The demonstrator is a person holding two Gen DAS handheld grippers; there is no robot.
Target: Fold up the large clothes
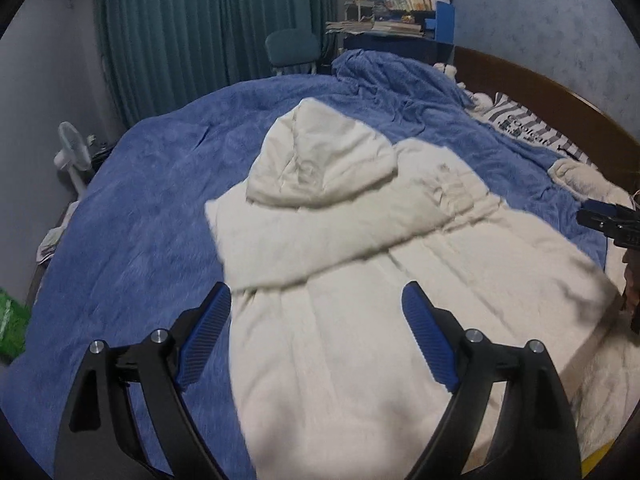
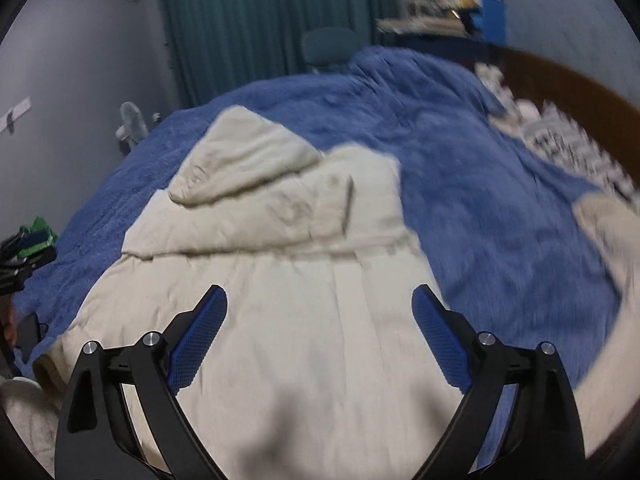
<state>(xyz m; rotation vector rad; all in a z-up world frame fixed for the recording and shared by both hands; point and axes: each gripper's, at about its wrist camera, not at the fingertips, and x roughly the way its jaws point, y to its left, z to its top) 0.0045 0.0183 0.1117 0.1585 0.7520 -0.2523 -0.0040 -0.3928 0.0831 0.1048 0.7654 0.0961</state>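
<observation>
A cream padded hooded coat (image 1: 340, 280) lies spread on a blue blanket (image 1: 152, 200), its hood (image 1: 320, 160) lying flat at the far end and the sleeves folded across the body. In the left wrist view my left gripper (image 1: 316, 296) hovers above the coat's lower body, open, nothing between its blue pads. The same coat (image 2: 288, 280) fills the right wrist view, where my right gripper (image 2: 320, 298) is also open and empty above it. The right gripper's tip (image 1: 608, 220) shows at the left view's right edge.
The blue blanket (image 2: 480, 200) covers the whole bed. A brown headboard (image 1: 540, 84), striped pillow (image 1: 532, 128) and a cream plush item (image 1: 580, 180) lie at the right. Behind are teal curtains (image 1: 208, 32), a chair (image 1: 292, 48), a desk with books (image 1: 400, 12), and a white fan (image 1: 74, 156) at the left.
</observation>
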